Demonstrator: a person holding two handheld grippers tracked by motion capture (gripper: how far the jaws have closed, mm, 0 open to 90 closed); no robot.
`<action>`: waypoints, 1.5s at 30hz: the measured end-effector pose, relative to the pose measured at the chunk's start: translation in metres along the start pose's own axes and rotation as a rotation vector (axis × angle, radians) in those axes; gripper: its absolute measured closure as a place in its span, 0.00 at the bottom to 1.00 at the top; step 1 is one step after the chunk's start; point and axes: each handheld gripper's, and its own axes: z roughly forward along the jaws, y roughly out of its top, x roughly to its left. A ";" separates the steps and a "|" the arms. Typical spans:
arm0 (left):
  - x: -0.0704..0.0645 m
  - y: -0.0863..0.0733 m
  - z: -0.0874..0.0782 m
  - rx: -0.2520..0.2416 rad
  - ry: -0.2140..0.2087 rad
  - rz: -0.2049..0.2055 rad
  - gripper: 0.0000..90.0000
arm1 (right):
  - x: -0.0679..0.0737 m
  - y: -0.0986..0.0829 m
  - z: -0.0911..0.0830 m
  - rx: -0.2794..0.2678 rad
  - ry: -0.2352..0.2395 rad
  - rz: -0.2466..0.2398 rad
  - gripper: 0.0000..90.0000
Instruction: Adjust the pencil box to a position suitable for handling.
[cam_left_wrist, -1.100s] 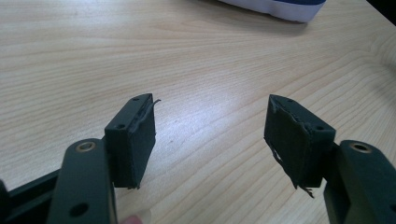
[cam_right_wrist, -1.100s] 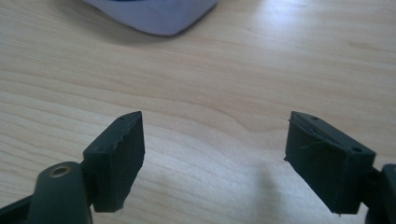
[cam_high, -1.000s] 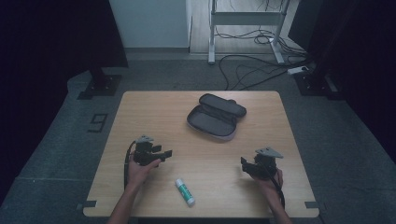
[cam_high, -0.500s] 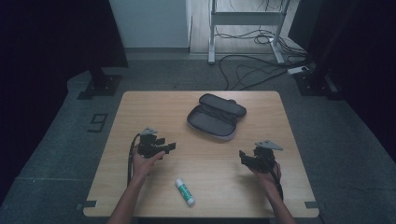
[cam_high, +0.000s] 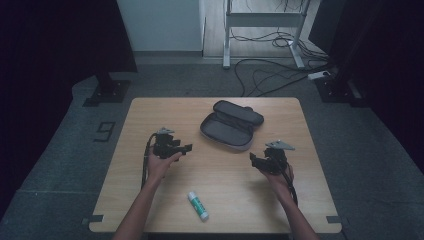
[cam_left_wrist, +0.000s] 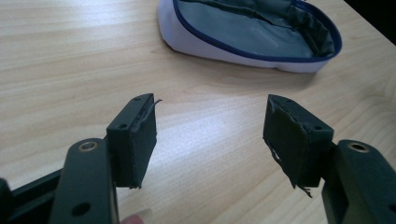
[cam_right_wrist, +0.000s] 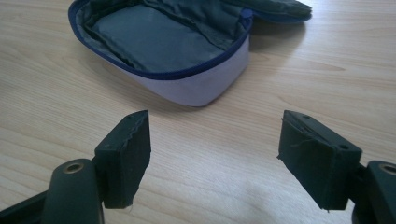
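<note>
High view: The desk (cam_high: 150, 200) carries an open case (cam_high: 231, 125) at about 12 o'clock from its centre, lid folded back, and a glue stick (cam_high: 198, 206) near the front edge at about 6 o'clock. The left gripper (cam_high: 186, 148) sits at 9 o'clock of the case, pointing toward it; the right gripper (cam_high: 253, 160) sits at about 4 o'clock of the case, also turned toward it. Both are apart from the case and well apart from the glue stick.

Left gripper view: The left gripper (cam_left_wrist: 210, 135) is released, jaws spread wide with bare desk between them and nothing held. The case (cam_left_wrist: 252, 35) lies ahead at 12 to 1 o'clock, its interior looking empty.

Right gripper view: The right gripper (cam_right_wrist: 215, 144) is likewise released and empty-handed. The case (cam_right_wrist: 163, 46) lies ahead at 11 o'clock, near wall facing the jaws, grey lining bare.

Assessment: The work appears at its start. The case stands open; nothing has been loaded; the glue stick lies untouched. Judged remaining: pick up the glue stick, place it inside, probably close the case.
</note>
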 end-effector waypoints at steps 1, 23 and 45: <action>0.000 0.000 0.000 0.000 0.000 0.000 0.39 | 0.001 0.001 0.001 0.001 -0.001 0.002 0.28; -0.002 0.027 0.019 0.003 0.020 0.009 0.38 | 0.000 0.032 0.022 -0.036 -0.023 -0.001 0.34; 0.005 0.048 0.059 0.031 0.038 -0.007 0.38 | -0.004 0.051 0.043 -0.018 -0.034 0.001 0.35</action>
